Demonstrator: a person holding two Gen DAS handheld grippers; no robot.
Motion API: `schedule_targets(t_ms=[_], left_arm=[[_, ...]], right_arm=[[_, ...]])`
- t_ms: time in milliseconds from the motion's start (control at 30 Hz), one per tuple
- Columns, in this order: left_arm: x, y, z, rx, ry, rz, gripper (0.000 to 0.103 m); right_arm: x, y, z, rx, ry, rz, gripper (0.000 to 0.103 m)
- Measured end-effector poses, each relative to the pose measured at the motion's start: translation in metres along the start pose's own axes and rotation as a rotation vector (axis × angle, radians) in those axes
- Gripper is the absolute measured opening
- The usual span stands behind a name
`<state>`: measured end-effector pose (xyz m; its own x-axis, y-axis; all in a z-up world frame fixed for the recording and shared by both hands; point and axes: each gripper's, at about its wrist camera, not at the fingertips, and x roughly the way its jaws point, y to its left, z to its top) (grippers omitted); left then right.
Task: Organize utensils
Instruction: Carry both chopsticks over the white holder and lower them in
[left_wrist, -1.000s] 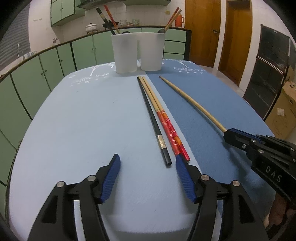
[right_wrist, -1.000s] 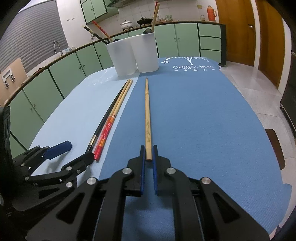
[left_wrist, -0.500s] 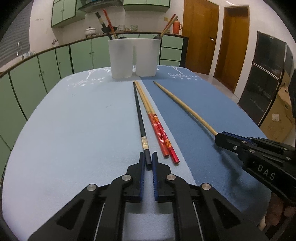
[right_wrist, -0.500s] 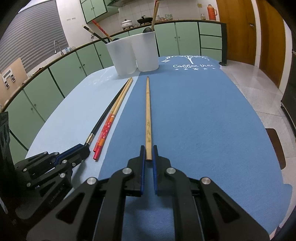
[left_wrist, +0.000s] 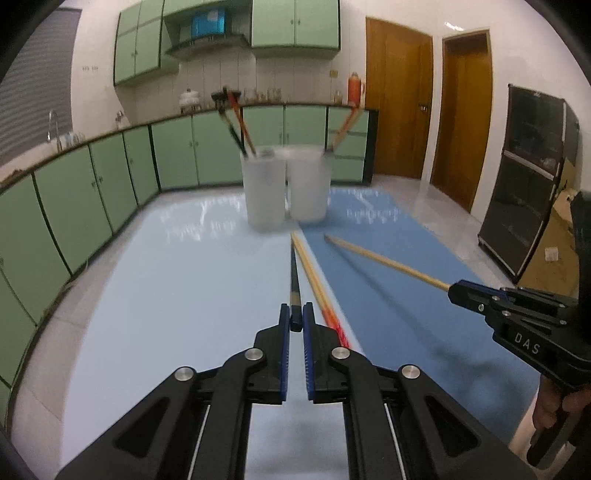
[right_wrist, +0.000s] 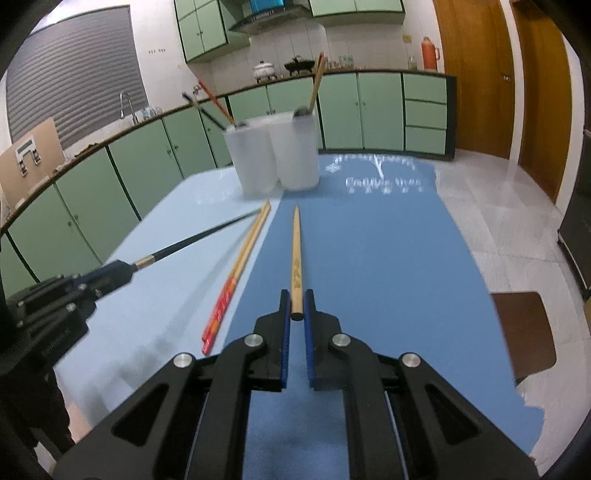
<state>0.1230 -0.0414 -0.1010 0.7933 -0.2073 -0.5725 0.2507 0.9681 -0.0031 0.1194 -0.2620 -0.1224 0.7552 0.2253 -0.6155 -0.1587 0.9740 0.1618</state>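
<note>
My left gripper (left_wrist: 294, 322) is shut on the thick end of a black chopstick (left_wrist: 294, 280) and holds it lifted above the table; it also shows in the right wrist view (right_wrist: 192, 242). My right gripper (right_wrist: 296, 312) is shut on the end of a plain wooden chopstick (right_wrist: 296, 251), also lifted, seen in the left wrist view (left_wrist: 388, 263). A pair of red-handled wooden chopsticks (right_wrist: 236, 275) lies on the table between them. Two white cups (left_wrist: 263, 192) (left_wrist: 307, 186) stand at the far end and hold other chopsticks.
The table has a light blue half (left_wrist: 177, 288) and a darker blue mat (right_wrist: 369, 258) with white lettering. Green cabinets and a counter run behind the table. A brown stool (right_wrist: 524, 332) stands at the right.
The left gripper closed on the black chopstick. Both grippers have since risen and tilted up, lifting the black and the plain wooden chopstick off the table.
</note>
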Motion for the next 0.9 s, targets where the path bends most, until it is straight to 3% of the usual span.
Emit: schedule_targets(t_ms=[333, 633, 900], left_arm=[[-0.028, 0.008, 0.065, -0.004, -0.146, -0.022, 0.006], [-0.031, 0.011, 0.099, 0.009, -0.204, -0.035, 0.006], [-0.033, 0.011, 0.114, 0.017, -0.218, -0.058, 0.006]], right_arm=[[-0.032, -0.007, 0.063, -0.004, -0.084, 0.010, 0.006], [-0.056, -0.003, 0.117, -0.035, -0.141, 0.036, 0.006], [-0.061, 0.006, 0.157, -0.124, -0.141, 0.071, 0.006]])
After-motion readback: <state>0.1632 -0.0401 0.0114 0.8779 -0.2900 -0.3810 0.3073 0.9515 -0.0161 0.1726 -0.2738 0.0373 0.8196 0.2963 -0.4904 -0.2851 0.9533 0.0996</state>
